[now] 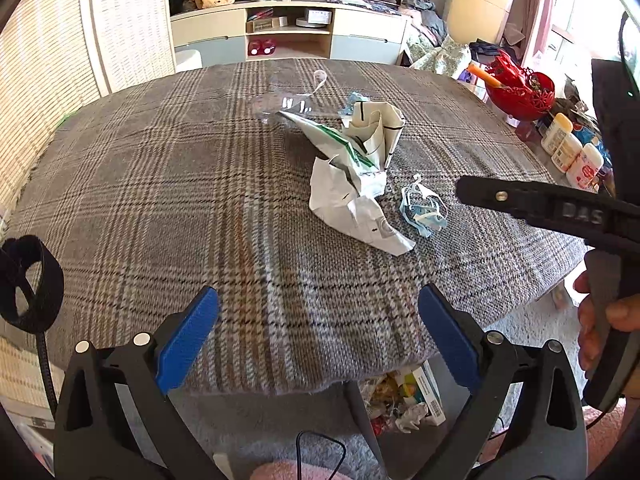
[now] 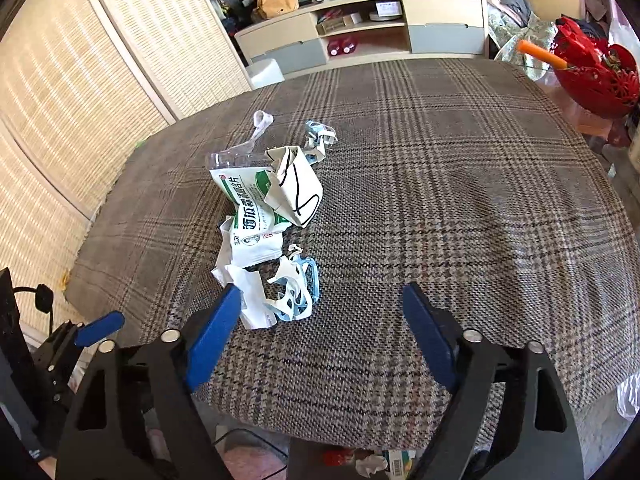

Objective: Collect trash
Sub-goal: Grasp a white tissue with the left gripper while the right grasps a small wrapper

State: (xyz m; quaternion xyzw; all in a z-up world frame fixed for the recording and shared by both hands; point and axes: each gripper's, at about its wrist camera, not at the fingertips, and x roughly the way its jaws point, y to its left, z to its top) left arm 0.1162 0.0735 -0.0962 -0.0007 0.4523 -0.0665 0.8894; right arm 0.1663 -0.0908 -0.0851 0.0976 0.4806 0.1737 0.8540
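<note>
From the left wrist view, the left gripper [image 1: 318, 336] is seen spread wide with nothing between its two blue pads, hovering over the near edge of the plaid-covered table [image 1: 160, 200]. One pile of trash [image 1: 352, 168] lies around the middle of the table: one crumpled white paper with black lines [image 1: 378, 128], one green-and-white packet [image 1: 340, 144], one clear plastic piece [image 1: 280, 106] toward the far edge, and two blue face masks, one [image 1: 424, 212] just right of the pile and one [image 1: 354, 100] behind it. The right gripper [image 1: 560, 208], seen from the side at the right edge, bears the letters "DAS". Three white bottles [image 1: 572, 152] stand beyond the table's right edge.

From the right wrist view, the right gripper [image 2: 322, 336] is likewise held wide and empty above the near edge. Chinese lettering is printed on the packet [image 2: 250, 200]; it cannot be read reliably. One red basket [image 2: 600, 72] is seen past the far right corner.
</note>
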